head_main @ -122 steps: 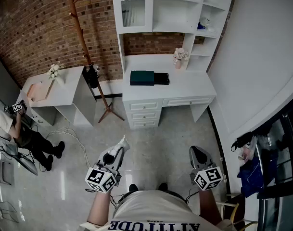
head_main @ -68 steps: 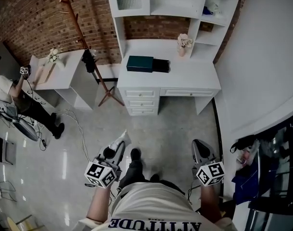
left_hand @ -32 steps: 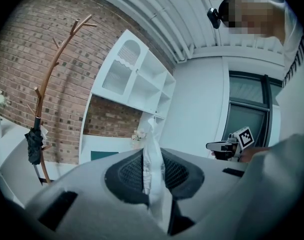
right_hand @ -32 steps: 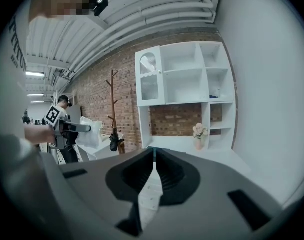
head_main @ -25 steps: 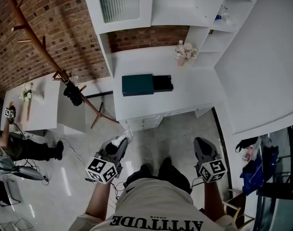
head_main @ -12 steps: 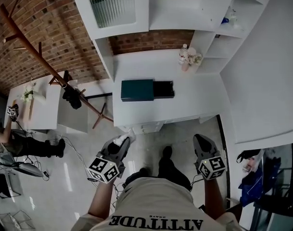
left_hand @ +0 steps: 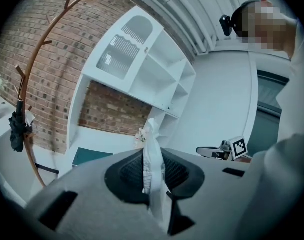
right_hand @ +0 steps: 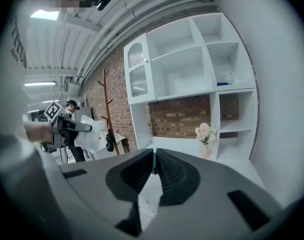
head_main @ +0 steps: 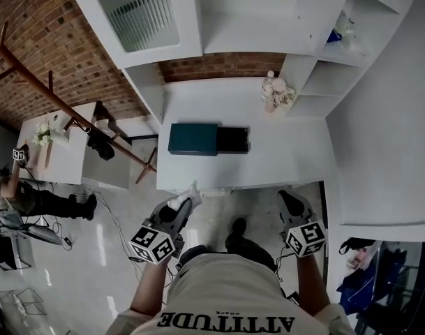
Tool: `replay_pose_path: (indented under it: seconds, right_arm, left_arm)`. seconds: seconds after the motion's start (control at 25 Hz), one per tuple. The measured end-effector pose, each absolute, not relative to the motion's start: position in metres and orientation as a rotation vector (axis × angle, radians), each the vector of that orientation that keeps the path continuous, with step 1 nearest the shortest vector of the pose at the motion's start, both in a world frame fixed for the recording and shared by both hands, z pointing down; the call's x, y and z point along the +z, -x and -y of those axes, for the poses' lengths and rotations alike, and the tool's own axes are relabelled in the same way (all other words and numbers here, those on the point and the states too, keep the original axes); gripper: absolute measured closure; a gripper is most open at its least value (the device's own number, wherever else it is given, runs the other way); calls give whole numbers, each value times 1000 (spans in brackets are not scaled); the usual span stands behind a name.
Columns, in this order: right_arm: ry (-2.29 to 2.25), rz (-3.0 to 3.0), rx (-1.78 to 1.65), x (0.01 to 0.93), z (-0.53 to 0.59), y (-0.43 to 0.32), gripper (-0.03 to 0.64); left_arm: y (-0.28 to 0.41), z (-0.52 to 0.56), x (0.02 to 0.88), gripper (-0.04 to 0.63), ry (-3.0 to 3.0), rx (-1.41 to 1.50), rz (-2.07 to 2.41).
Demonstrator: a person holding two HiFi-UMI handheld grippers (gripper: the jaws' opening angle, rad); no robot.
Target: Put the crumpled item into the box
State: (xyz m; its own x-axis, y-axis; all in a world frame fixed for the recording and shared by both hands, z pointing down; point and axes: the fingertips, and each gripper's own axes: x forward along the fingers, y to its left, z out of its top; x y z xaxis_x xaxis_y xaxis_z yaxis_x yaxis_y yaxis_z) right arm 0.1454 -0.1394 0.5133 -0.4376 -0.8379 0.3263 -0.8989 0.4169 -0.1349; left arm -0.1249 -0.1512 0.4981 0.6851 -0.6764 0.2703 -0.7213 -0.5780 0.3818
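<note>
Left gripper point(head_main: 186, 202): fingers clamped on crumpled item point(left_hand: 152, 154), white, upright, short of surface point(head_main: 282, 160).
Right gripper point(right_hand: 154, 160): fingers together, empty.
Box point(head_main: 192, 139): teal, on surface, ahead.
Handling: firm clamp, carry over box opening, release low.

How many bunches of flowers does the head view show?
2. One bunch is at the back right of the white desk; the other bunch is on the side table at far left. More may be hidden.
</note>
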Motion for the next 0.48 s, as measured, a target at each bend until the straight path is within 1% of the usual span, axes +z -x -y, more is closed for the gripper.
replay_pose_path:
  seconds: [0.48]
  right_arm:
    - [-1390, 2488, 496, 546, 171, -172, 580]
  left_arm:
    - [75, 219, 526, 520, -2336, 229, 1067]
